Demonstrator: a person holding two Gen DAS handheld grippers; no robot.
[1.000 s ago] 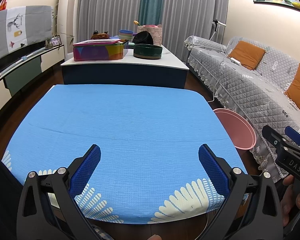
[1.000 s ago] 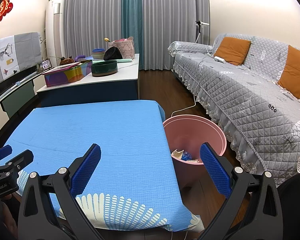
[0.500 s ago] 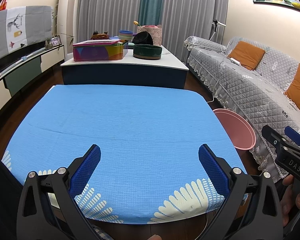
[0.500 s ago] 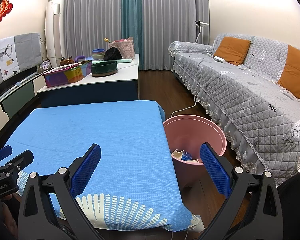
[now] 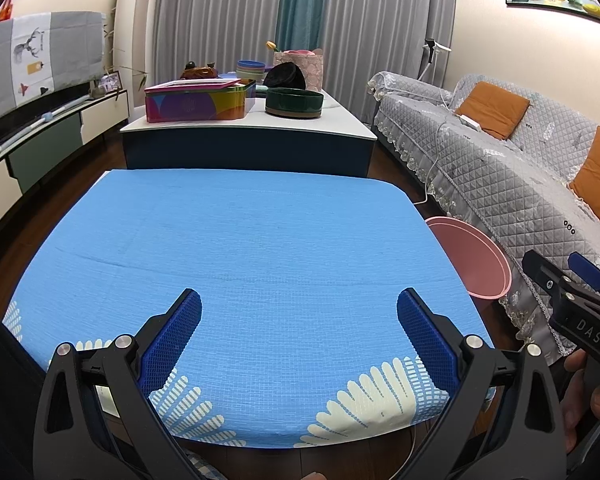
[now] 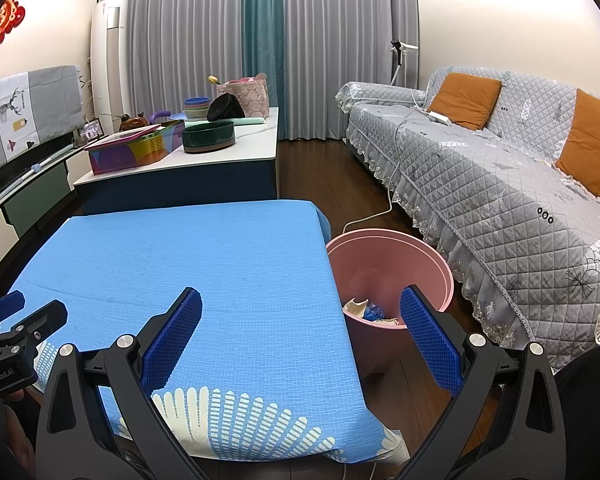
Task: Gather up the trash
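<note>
A pink bin [image 6: 392, 252] stands on the floor at the right edge of the table with the blue cloth [image 6: 204, 264]. Crumpled trash [image 6: 368, 310], pale and blue, lies in its bottom. In the left wrist view only the pink bin's [image 5: 474, 258] rim and inner wall show. My left gripper [image 5: 299, 322] hangs open over the near edge of the blue cloth [image 5: 240, 248] with nothing between its fingers. My right gripper [image 6: 300, 320] is open above the table's right edge, its right finger in front of the bin. No trash shows on the cloth.
Behind the table is a white-topped low table [image 5: 340, 120] with a colourful box [image 5: 198, 102], a dark green bowl [image 5: 294, 102] and other items. A grey quilted sofa [image 6: 500, 184] runs along the right. A white cable [image 6: 380, 210] lies on the floor. A TV cabinet [image 5: 40, 136] runs along the left wall.
</note>
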